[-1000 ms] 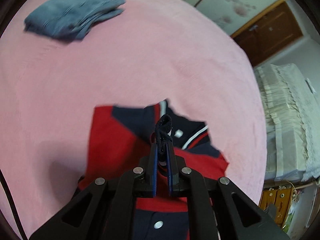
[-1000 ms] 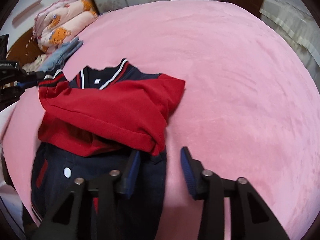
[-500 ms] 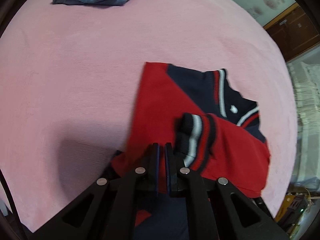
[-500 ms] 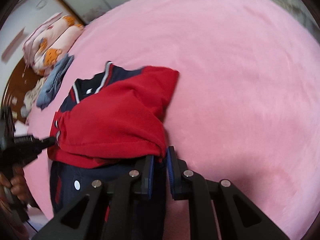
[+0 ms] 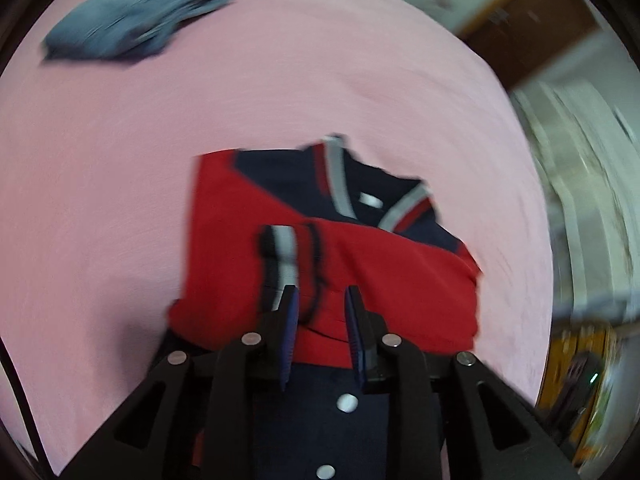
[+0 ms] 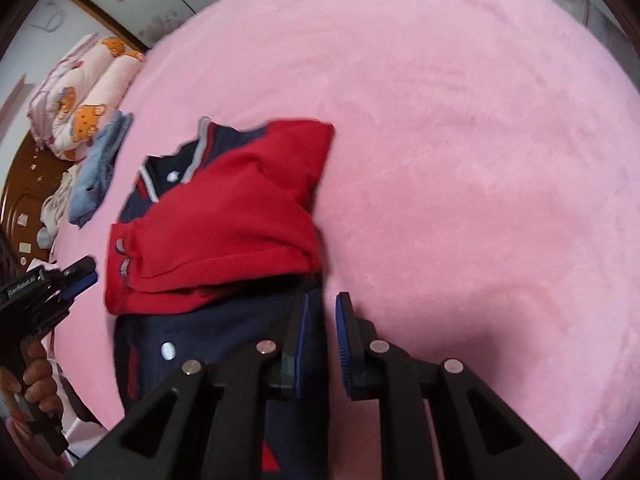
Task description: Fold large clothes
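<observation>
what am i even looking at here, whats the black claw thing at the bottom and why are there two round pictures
There is no robot here. A person holds a hand-held two-finger gripper in each hand, and each gripper carries a wide-angle camera looking along its fingers, so each round picture is one gripper's own view.

In the left view, the left gripper hangs over a red and navy jacket lying on a pink blanket. Its jaws have just been opening; they stand apart and hold nothing, with the striped sleeve cuff lying just beyond them.

In the right view, the right gripper is at the jacket's right edge, jaws slightly apart; whether they pinch cloth I cannot tell. The person's hand shows at the left. Folded jeans lie farther off.
</observation>
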{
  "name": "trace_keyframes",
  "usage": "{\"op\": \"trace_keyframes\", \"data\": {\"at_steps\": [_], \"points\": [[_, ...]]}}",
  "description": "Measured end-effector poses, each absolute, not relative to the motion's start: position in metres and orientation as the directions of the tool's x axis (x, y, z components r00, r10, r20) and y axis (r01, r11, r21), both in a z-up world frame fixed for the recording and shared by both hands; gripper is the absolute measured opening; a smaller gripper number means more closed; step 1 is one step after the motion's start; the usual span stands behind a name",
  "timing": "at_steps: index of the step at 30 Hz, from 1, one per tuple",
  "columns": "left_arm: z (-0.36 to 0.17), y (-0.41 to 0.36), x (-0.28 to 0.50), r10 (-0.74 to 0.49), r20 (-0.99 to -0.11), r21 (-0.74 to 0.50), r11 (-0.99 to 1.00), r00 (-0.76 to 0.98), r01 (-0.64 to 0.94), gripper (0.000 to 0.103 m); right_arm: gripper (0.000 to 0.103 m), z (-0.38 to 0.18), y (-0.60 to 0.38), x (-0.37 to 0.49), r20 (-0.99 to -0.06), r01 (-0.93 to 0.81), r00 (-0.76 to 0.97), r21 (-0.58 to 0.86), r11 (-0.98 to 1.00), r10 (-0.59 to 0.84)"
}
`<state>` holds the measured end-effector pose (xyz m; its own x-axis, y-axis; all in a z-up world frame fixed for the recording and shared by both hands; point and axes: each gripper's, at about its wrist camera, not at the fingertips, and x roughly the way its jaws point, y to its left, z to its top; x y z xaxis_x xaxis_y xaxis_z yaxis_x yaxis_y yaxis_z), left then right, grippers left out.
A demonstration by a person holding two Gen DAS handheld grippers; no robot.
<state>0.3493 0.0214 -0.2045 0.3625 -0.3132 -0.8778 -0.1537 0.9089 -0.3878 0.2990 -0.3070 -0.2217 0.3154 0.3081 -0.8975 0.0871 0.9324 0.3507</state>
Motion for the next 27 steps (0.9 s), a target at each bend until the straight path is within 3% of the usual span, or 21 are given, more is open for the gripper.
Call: {"op": "trace_keyframes", "data": {"at_steps": [8,10,14,18,21,27], "points": [[-0.213,-0.054,0.378,-0.393,-0.861,-0.405,0.914,0.324,0.034,0.024,0.013,-0.197,-0.296,0.308,-0.794,0.008,0.479,0.43,0.903,0.374],[-0.221,-0.063,0.384,-0.389,-0.868,-0.4,0.916,0.309,0.032,0.024,0.006,-0.202,-0.291,0.319,-0.787,-0.011,0.473,0.445,0.895,0.397],[-0.245,-0.073,0.394,-0.271,-0.924,-0.282,0.96,0.269,-0.002,0.023,0.005,-0.217,-0.262,0.342,-0.817,-0.069,0.392,0.433,0.899,0.423],[-0.273,-0.057,0.392,-0.134,-0.965,-0.147,0.988,0.226,-0.042,0.009,0.005,-0.224,-0.248,0.347,-0.833,-0.098,0.369,0.405,0.909,0.411],[-0.279,-0.04,0.391,-0.149,-0.963,-0.17,0.983,0.224,-0.075,0.002,0.005,-0.231,-0.249,0.35,-0.828,-0.08,0.356,0.435,0.897,0.434],[-0.284,-0.026,0.396,-0.165,-0.961,-0.196,0.972,0.221,-0.127,0.001,0.0,-0.248,-0.261,0.354,-0.875,-0.046,0.321,0.367,0.929,0.361]]}}
